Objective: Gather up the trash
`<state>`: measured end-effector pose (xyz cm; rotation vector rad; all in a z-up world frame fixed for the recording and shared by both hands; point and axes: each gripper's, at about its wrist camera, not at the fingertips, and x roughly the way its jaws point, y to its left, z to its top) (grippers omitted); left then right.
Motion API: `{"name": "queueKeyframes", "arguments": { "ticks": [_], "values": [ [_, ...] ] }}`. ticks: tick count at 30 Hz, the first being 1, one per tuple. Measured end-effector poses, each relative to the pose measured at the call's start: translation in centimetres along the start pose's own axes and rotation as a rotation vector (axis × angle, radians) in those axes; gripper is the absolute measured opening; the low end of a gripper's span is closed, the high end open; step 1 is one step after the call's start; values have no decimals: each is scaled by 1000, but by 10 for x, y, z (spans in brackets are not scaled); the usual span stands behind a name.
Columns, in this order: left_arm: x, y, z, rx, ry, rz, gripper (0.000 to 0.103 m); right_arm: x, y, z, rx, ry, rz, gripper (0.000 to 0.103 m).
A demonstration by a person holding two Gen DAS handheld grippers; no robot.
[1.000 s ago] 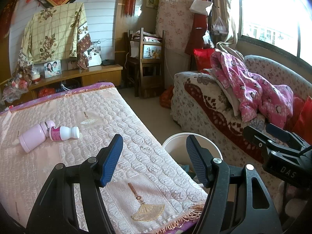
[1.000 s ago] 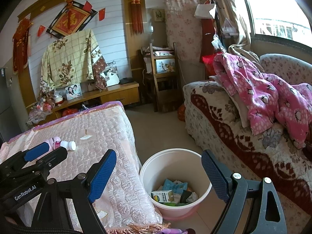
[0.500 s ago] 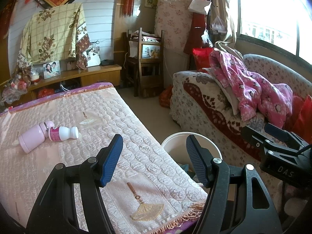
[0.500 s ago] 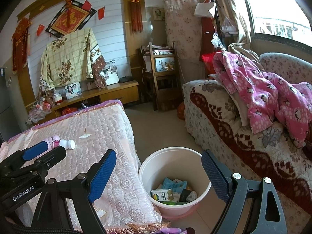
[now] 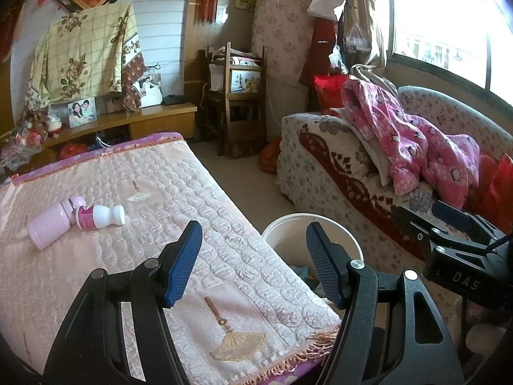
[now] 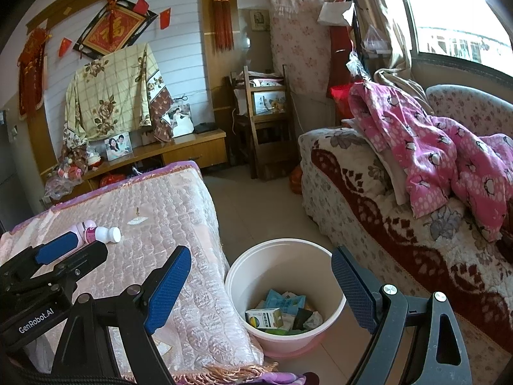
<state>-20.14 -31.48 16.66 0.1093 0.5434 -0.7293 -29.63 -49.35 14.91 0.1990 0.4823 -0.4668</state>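
Two bottles lay on their sides at the left of the left wrist view, well up the quilted table cover: a pale pink bottle (image 5: 48,227) and a small white drink bottle (image 5: 100,216) with a magenta label, the two touching so that they formed a shallow V. They looked like the remaining trash — loose on the cloth, free of other clutter, easy to approach from above.

Their destination sat lower centre in the right wrist view: a white plastic bucket (image 6: 243,276) on the floor, tucked just beside the table's fringed corner, probably so items could drop straight off the edge. A small green-and-white carton (image 6: 263,317) and crumpled wrappers (image 6: 285,300) already lay at its bottom.

The left gripper (image 5: 253,263) hung over the near end of the table (image 5: 224,256), its blue-padded fingers spread with nothing between them — the bottles lay well beyond it, toward the upper left. The right gripper (image 6: 261,292) hovered above the bucket, fingers spread wider and likewise empty. A sofa (image 6: 368,199) with a pink garment (image 6: 433,147) filled the right side.
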Motion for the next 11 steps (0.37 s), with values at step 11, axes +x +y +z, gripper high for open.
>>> {"name": "queueKeyframes", "arguments": {
  "ticks": [11],
  "values": [
    [0,4,-1,3,-6,-10,66,4,1,-1,-5,19,-4,88]
  ]
}}
